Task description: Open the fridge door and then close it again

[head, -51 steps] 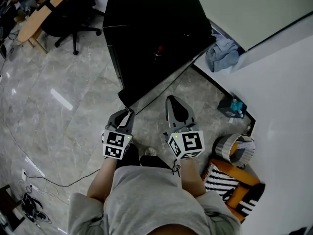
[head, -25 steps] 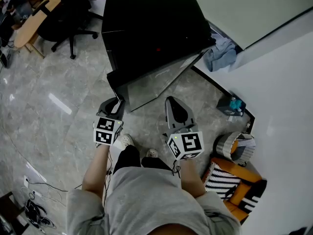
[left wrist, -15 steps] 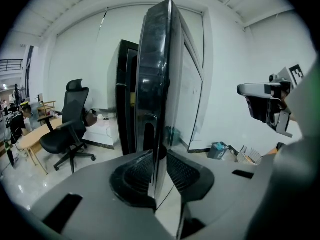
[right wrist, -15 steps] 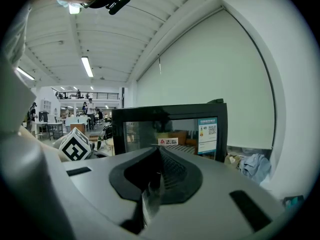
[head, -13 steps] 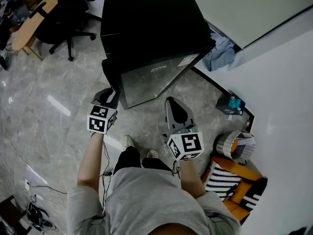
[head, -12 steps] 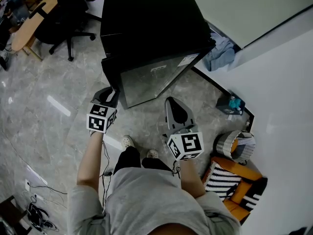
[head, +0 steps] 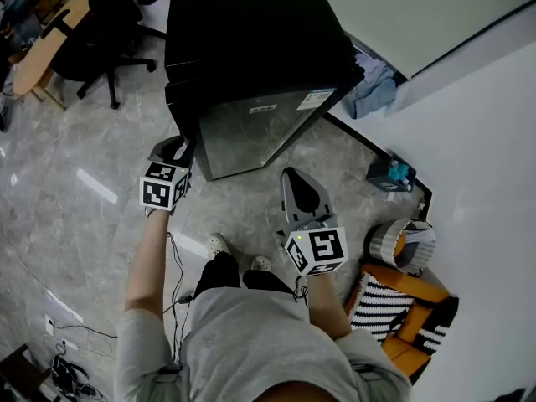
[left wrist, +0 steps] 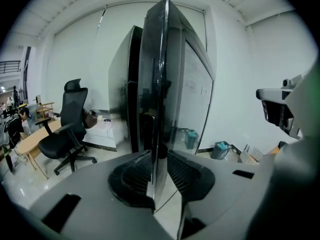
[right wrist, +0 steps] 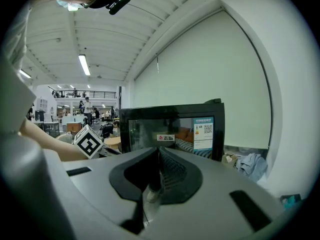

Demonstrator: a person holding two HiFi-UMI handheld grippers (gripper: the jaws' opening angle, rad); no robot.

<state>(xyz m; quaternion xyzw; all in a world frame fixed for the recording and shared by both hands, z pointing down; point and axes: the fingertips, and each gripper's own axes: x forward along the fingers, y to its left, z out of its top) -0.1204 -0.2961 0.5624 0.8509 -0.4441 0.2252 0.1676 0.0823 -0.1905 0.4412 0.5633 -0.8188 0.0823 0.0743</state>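
Black fridge (head: 251, 32) stands on grey stone floor (head: 84, 199) by white wall (head: 477, 132), its glass-fronted door (head: 260, 128) swung partly open; left gripper (head: 177, 145) pinches the door's free edge, jaws just easing wider; right gripper (head: 299, 174) pressed together, empty, hovers near the door

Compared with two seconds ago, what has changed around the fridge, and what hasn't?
The fridge door has swung well open, so its glass face with stickers now shows. The left gripper carried the door's free edge toward the head view's left. The edge is clamped between its jaws, which have just been opening a little. Unchanged: the right gripper is shut, empty and in the same spot, and the fridge body has not moved.
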